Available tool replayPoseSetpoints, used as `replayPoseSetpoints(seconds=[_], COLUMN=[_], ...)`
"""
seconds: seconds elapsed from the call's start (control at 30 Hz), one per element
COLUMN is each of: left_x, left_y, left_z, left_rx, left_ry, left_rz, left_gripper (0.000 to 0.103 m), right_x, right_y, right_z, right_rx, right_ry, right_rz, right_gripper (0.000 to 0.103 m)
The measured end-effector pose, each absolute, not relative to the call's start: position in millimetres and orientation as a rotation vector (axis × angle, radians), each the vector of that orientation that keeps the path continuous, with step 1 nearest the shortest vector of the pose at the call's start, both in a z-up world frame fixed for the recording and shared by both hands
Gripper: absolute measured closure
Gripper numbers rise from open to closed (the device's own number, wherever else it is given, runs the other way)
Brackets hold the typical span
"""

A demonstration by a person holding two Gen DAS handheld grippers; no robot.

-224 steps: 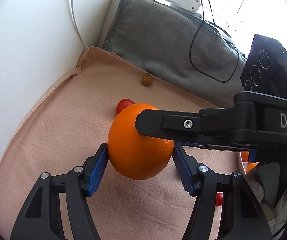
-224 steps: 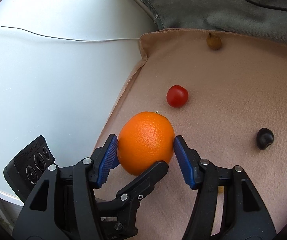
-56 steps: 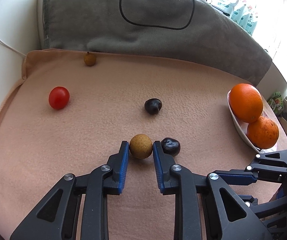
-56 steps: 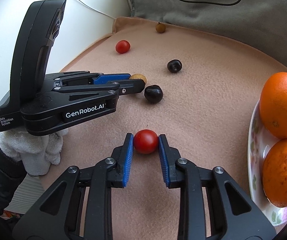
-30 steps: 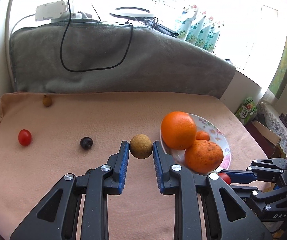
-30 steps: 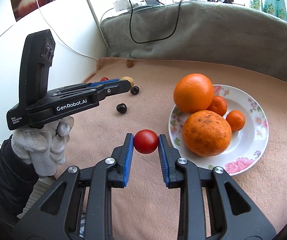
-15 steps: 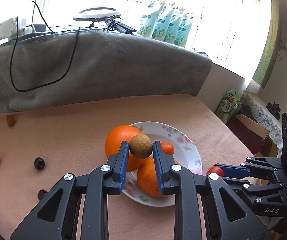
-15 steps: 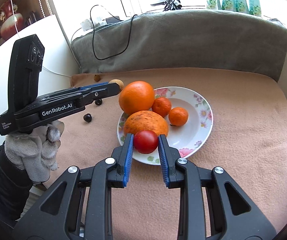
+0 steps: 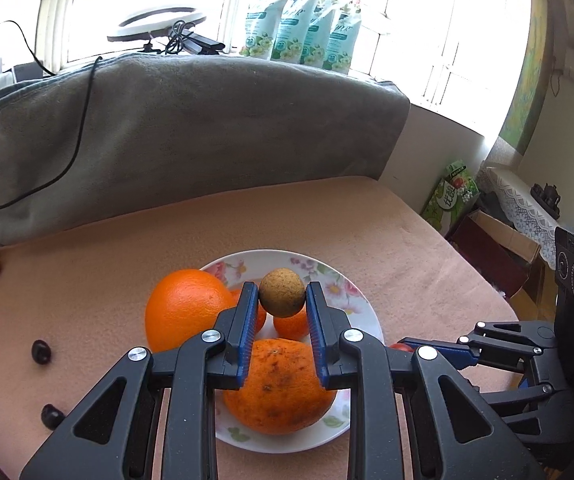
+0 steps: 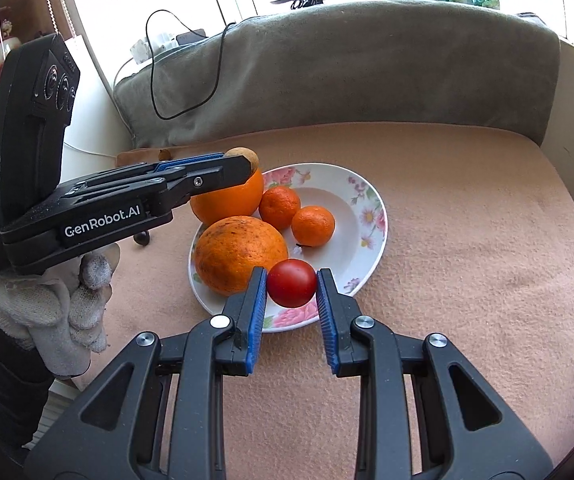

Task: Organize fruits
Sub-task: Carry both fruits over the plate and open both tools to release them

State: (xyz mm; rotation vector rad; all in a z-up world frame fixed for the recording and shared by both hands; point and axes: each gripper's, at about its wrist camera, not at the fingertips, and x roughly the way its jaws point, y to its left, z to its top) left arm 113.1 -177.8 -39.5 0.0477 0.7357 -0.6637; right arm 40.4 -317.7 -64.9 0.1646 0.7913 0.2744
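left wrist view: the left claw (image 9: 282, 300) pinched a brown fruit (image 9: 281, 292) above the plate (image 9: 361, 304); the right claw (image 10: 291, 286) pinched a tomato (image 10: 291, 282) over the plate's near rim.

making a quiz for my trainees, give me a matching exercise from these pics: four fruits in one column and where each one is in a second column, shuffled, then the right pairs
Column 1
1. small round tan-brown fruit
2. glossy red cherry tomato
3. two small orange mandarins
4. small dark plum-like fruit

Column 2
A. lying on the peach blanket, off the plate
B. pinched in the right claw
C. resting on the white floral plate
D. pinched in the left claw

Pairs: 1-D, 2-B, 3-C, 4-A
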Motion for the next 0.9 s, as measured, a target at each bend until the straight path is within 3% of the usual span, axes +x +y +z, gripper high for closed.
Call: replayPoseSetpoints(seconds=[0.6, 0.7, 0.77, 0.83, 0.9], left_x=[124, 124, 125, 125, 124], left_y=[-191, -192, -191, -191, -191], left_z=[-42, -41, -41, -40, -39], left_rx=[0.048, 0.055, 0.055, 0.052, 0.053], left_ry=[0.753, 0.749, 0.747, 0.744, 0.736], left_rz=[-0.668, -0.666, -0.664, -0.663, -0.666], left_gripper=[0.080, 0.080, 0.078, 0.062, 0.054], right_x=[48, 48, 48, 49, 49], right_y=[-314, -313, -313, -312, -312], right_z=[-68, -68, -66, -65, -65], right_rx=[0.141, 0.135, 0.132, 0.132, 0.134], right_ry=[0.791, 0.782, 0.770, 0.767, 0.767], right_rz=[0.271, 0.266, 0.269, 0.270, 0.269], right_gripper=[0.076, 0.049, 0.045, 0.045, 0.043])
